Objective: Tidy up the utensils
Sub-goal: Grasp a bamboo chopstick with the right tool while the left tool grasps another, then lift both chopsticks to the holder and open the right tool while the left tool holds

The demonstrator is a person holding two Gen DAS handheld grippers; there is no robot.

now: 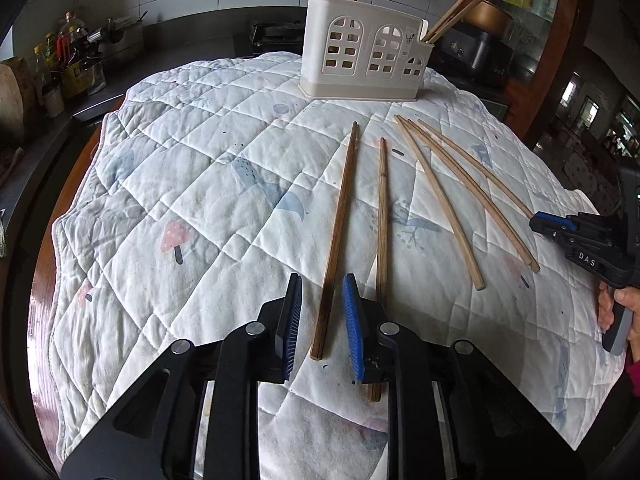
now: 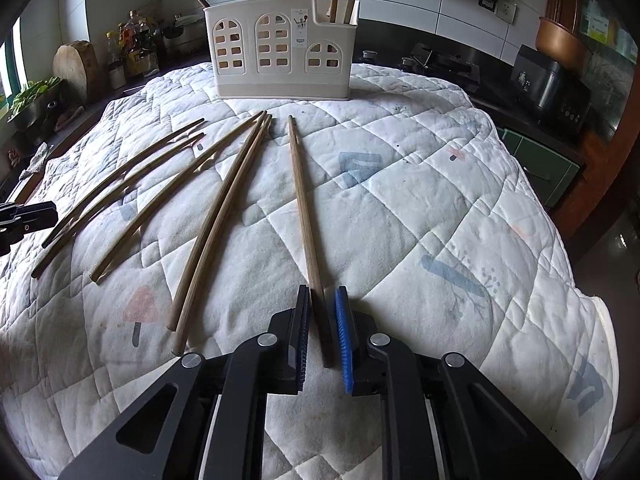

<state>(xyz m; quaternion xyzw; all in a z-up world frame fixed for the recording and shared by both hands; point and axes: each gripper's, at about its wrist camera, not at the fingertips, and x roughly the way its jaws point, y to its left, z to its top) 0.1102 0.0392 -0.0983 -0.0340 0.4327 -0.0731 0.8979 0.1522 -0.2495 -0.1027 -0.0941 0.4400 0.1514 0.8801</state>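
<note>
Six chopsticks lie loose on the quilted cloth (image 2: 400, 200) over the table, short of the white utensil holder (image 2: 280, 48); the left tongs (image 1: 322, 320) straddle a dark chopstick (image 1: 336, 236), pads not yet touching it. The right tongs (image 2: 322, 332) are nearly closed around the end of a pale chopstick (image 2: 304, 208); gripped so far back, either stick could pivot, droop and miss the holder's slot.

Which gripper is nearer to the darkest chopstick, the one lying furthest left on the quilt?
Left. The left gripper has that dark chopstick between its fingers, pads not yet touching it. The right gripper is off to the right, past the pale chopsticks, at another chopstick.
</note>
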